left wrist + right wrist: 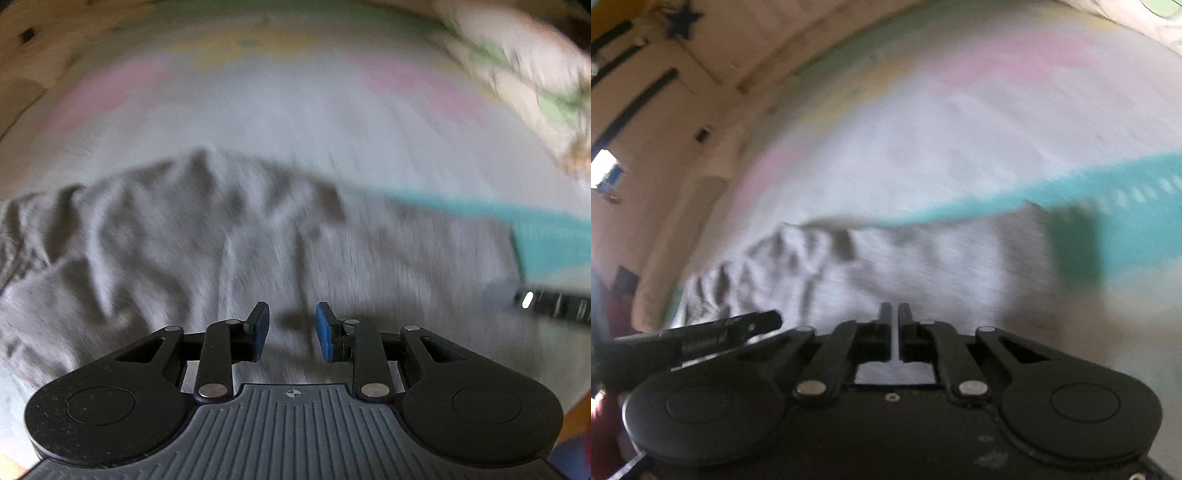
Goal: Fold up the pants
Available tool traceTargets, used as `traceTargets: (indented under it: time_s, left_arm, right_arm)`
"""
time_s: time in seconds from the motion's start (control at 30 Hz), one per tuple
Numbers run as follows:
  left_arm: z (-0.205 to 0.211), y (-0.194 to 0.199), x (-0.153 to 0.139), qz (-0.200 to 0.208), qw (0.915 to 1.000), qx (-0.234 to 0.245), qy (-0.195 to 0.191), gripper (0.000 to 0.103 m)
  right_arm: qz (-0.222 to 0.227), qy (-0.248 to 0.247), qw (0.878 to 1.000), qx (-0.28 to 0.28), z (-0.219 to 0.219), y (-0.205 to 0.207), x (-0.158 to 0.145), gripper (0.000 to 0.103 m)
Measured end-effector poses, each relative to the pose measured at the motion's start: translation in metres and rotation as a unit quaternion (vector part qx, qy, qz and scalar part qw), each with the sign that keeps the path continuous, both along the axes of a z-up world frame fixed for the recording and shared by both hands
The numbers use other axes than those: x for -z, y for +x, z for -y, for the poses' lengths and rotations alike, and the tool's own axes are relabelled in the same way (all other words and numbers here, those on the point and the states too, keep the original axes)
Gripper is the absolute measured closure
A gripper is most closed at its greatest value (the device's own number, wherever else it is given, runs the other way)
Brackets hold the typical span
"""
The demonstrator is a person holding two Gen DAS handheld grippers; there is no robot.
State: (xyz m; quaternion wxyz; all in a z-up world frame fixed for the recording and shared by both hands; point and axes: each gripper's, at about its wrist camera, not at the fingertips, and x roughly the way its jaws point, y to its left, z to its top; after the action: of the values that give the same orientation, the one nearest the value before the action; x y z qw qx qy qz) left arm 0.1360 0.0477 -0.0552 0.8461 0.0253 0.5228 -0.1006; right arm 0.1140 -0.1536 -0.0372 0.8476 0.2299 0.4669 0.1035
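Observation:
Grey pants (207,240) lie crumpled on a pale bedsheet; both views are motion-blurred. My left gripper (291,328) hovers just above the near part of the pants, its blue pads (325,332) apart and nothing between them. In the right wrist view the pants (905,266) stretch from the crumpled left end to the right. My right gripper (894,317) sits over their near edge with its fingers almost together; only a thin pale slit shows between them, and I cannot tell if cloth is pinched. The other gripper shows as a dark bar in the left wrist view (554,306) and in the right wrist view (713,336).
The bedsheet (295,110) has pink, yellow and green patches and a teal band (535,236). A floral pillow (524,70) lies at the far right. A wooden surface (33,44) borders the bed at the left. A wall with dark bars (646,96) rises at the left.

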Motion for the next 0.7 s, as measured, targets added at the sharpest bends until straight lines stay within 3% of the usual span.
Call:
traceTargets:
  time_s: [0.07, 0.17, 0.23, 0.3, 0.33, 0.5, 0.7]
  left_arm:
    - [0.004, -0.008, 0.013, -0.010, 0.9996, 0.016, 0.019, 0.076]
    - [0.008, -0.022, 0.014, 0.017, 0.9976, 0.046, 0.048, 0.075]
    - [0.007, -0.026, 0.014, 0.020, 0.9975, 0.046, 0.050, 0.075]
    - [0.005, -0.028, 0.014, 0.020, 0.9977, 0.042, 0.050, 0.075]
    - [0.005, -0.029, 0.013, 0.021, 0.9976, 0.041, 0.052, 0.075]
    - [0.004, -0.040, 0.007, 0.028, 0.9974, 0.036, 0.056, 0.074]
    - [-0.010, -0.046, -0.002, 0.028, 0.9993, 0.017, 0.020, 0.073]
  right_arm:
    - [-0.017, -0.020, 1.000, 0.003, 0.011, -0.004, 0.007, 0.097]
    - [-0.061, -0.047, 0.997, 0.031, 0.033, -0.011, 0.029, 0.103]
    - [-0.070, -0.012, 0.996, 0.051, 0.051, -0.017, 0.035, 0.103]
    - [-0.061, -0.012, 0.996, 0.059, 0.059, -0.023, 0.032, 0.103]
    - [-0.050, -0.025, 0.997, 0.055, 0.059, -0.025, 0.028, 0.096]
    - [-0.019, 0.003, 1.000, 0.009, 0.052, -0.041, 0.011, 0.095]
    - [-0.054, -0.054, 0.996, -0.042, 0.027, -0.051, 0.026, 0.098]
